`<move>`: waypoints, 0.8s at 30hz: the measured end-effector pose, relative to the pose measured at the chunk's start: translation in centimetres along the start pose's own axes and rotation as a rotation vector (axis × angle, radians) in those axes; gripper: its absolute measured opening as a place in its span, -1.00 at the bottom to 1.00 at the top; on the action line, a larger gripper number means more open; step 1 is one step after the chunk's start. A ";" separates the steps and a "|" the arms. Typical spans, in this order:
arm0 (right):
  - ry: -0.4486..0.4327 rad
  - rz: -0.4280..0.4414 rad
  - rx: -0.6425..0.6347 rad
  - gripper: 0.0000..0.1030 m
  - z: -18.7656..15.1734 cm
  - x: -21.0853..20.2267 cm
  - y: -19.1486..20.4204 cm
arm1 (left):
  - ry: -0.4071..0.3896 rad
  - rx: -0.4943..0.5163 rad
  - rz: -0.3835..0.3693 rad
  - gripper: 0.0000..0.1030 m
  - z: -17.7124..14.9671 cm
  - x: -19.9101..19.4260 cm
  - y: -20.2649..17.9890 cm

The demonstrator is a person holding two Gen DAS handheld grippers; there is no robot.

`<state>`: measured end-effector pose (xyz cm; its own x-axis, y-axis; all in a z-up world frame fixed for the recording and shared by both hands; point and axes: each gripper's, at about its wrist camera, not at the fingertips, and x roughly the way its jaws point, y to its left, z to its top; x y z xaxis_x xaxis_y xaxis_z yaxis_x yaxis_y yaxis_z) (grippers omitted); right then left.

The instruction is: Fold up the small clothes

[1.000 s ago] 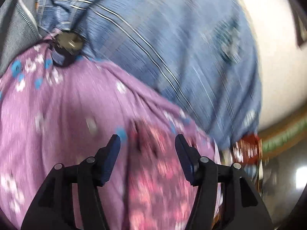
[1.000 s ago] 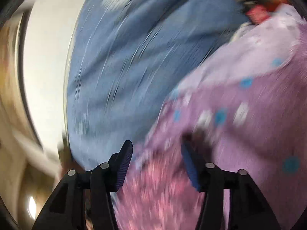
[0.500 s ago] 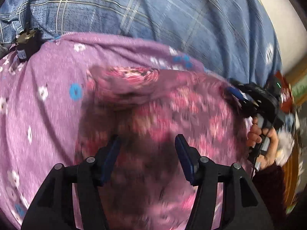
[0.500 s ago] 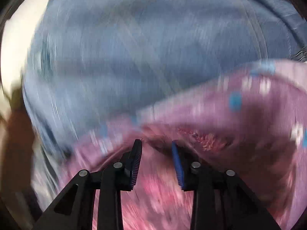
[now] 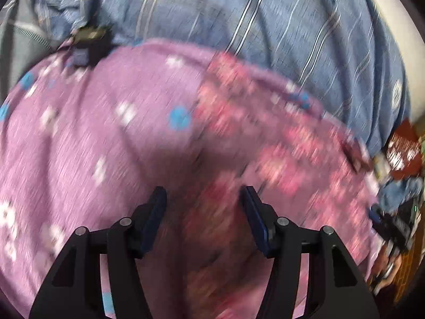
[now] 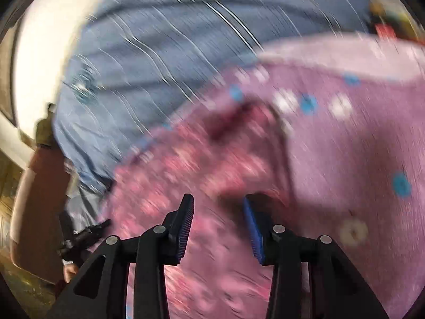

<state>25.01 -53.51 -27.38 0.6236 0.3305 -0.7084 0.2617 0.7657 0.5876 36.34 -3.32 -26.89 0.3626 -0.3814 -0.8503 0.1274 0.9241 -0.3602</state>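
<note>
Low in both frames | floral garment (image 5: 265,143) regathered since spread flat | left jaws (image 5: 203,207) open, empty | right jaws (image 6: 219,212) opening, off cloth | fold underway

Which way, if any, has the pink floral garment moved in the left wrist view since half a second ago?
Cannot tell: the pink floral garment sits further right against the purple cloth, but the camera itself swung and the frames are blurred.

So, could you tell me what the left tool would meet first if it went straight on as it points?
Most likely the pink floral garment lying on the purple cloth; blur leaves depth unclear.
</note>
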 end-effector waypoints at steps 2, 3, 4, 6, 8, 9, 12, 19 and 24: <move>-0.046 -0.054 0.053 -0.35 0.6 -0.1 -1.9 | -0.007 -0.019 -0.011 0.13 -0.8 -0.9 0.4; -0.083 -0.060 0.094 -0.28 0.9 -0.4 -2.8 | -0.002 -0.029 -0.001 0.13 -1.0 -1.8 0.6; -0.121 -0.101 0.149 -0.25 1.2 -0.8 -3.4 | -0.006 -0.041 -0.006 0.13 -1.4 -2.7 0.5; -0.142 -0.067 0.172 -0.24 1.1 -1.6 -3.0 | -0.027 -0.052 -0.041 0.13 -2.5 -4.3 0.1; -0.089 -0.006 0.112 -0.16 0.3 -2.1 -1.2 | -0.028 -0.056 -0.066 0.14 -3.2 -5.5 0.1; -0.060 -0.021 0.076 -0.03 -0.3 -2.4 -0.3 | -0.023 -0.071 -0.082 0.20 -3.6 -5.7 0.0; -0.024 -0.016 0.035 0.05 -2.9 -4.0 0.4 | -0.017 -0.167 -0.176 0.26 -5.6 -6.8 0.6; 0.049 0.315 0.211 0.37 -11.4 -6.6 -0.9 | -0.002 -0.324 -0.291 0.39 -8.9 -6.2 -0.4; 0.080 0.392 0.456 0.34 -13.2 -3.1 -2.9 | 0.008 -0.375 -0.277 0.49 -8.6 -4.9 -1.7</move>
<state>12.55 -49.48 -32.09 0.6848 0.5941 -0.4220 0.3239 0.2706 0.9066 26.37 -3.22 -25.41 0.3543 -0.6140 -0.7053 -0.1247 0.7165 -0.6863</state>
